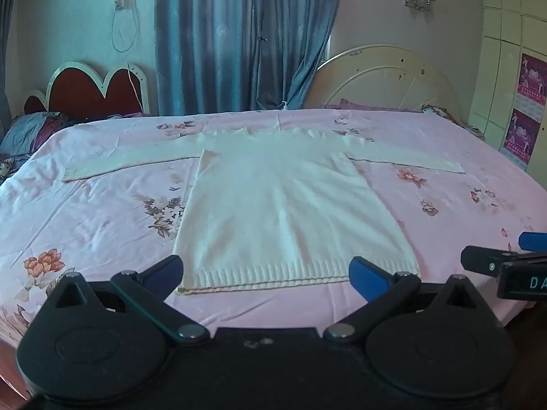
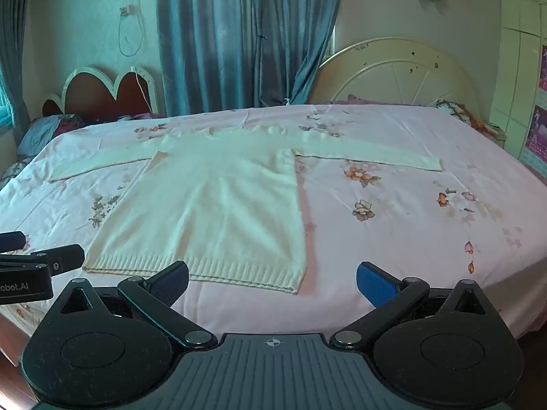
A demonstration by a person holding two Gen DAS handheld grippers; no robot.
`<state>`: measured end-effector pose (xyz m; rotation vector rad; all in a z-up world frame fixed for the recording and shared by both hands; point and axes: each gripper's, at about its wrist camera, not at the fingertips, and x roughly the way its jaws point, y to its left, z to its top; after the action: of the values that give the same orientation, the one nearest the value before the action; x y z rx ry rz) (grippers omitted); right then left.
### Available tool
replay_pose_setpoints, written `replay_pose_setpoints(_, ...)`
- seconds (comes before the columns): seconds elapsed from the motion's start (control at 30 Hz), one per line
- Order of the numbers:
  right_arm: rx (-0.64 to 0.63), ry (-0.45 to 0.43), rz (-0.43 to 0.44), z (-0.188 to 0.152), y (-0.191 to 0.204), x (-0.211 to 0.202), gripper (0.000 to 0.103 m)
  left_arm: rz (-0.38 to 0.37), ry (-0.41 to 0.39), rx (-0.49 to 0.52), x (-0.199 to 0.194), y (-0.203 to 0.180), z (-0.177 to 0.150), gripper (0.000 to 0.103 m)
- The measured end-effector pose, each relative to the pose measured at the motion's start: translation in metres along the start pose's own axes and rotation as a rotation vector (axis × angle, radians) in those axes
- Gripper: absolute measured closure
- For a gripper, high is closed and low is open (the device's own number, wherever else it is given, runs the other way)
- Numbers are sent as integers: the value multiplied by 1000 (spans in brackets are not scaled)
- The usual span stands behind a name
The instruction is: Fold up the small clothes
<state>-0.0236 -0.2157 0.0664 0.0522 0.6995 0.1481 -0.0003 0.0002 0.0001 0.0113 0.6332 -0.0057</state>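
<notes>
One cream sweater [image 1: 290, 205], flat on floral bedsheet [image 1: 85, 225]; left gripper [image 1: 268, 275] and right gripper [image 2: 271, 282] spread wide, holding nothing.

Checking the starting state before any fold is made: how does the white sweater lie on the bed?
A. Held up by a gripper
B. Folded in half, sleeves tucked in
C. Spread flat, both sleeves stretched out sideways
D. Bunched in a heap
C: the white sweater lies flat on the floral sheet, sleeves out to both sides, and both open grippers touch nothing.
</notes>
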Motion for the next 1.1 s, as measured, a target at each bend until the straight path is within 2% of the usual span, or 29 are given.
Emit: replay_pose_setpoints(1.1,-25,-33,-6,8,19,-11,0,12,-29,6,-14,14,5,0)
